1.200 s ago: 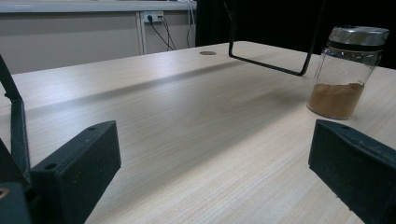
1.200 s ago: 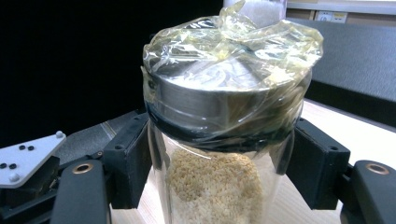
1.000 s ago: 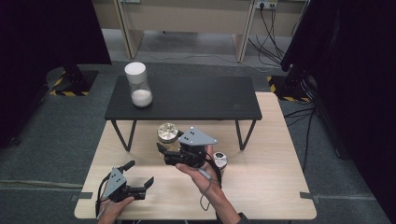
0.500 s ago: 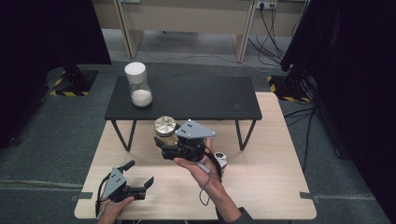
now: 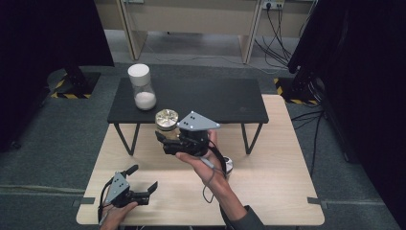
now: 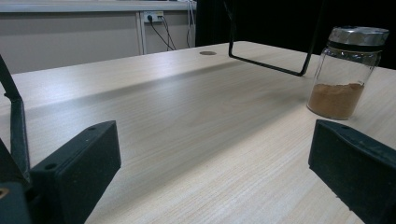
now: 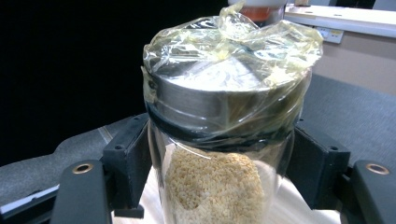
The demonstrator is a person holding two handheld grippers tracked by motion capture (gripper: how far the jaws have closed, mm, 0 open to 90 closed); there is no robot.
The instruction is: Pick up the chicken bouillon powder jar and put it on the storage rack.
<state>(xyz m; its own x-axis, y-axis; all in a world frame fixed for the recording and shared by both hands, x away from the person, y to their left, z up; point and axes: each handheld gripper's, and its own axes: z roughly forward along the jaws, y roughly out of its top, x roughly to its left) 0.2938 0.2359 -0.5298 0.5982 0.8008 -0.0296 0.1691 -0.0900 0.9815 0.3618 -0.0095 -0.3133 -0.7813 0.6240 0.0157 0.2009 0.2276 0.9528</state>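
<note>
while the right gripper clamps its two black jaws on either side of a glass jar, the jar hangs above the pale wooden table, just in front of the near edge of a low black shelf that stands on that table. seen from the right gripper view, the jar holds pale, sandy grains in its lower part, and its metal lid is wrapped in crinkled clear film; the pads press on the glass just below the lid. from the high view, the lid shows as a round golden disc beside the grey three-cornered plate on top of the gripper, with the right hand gripping the tool from below and a cable trailing down past the wrist. the left gripper rests low near the table's front left corner, jaws spread wide apart with nothing between them. through the left gripper view, a second jar with brown powder and a metal lid stands upright on the table, near one bent leg of the shelf. at the shelf's far left stands an hourglass-shaped container with a white top and white contents.
</note>
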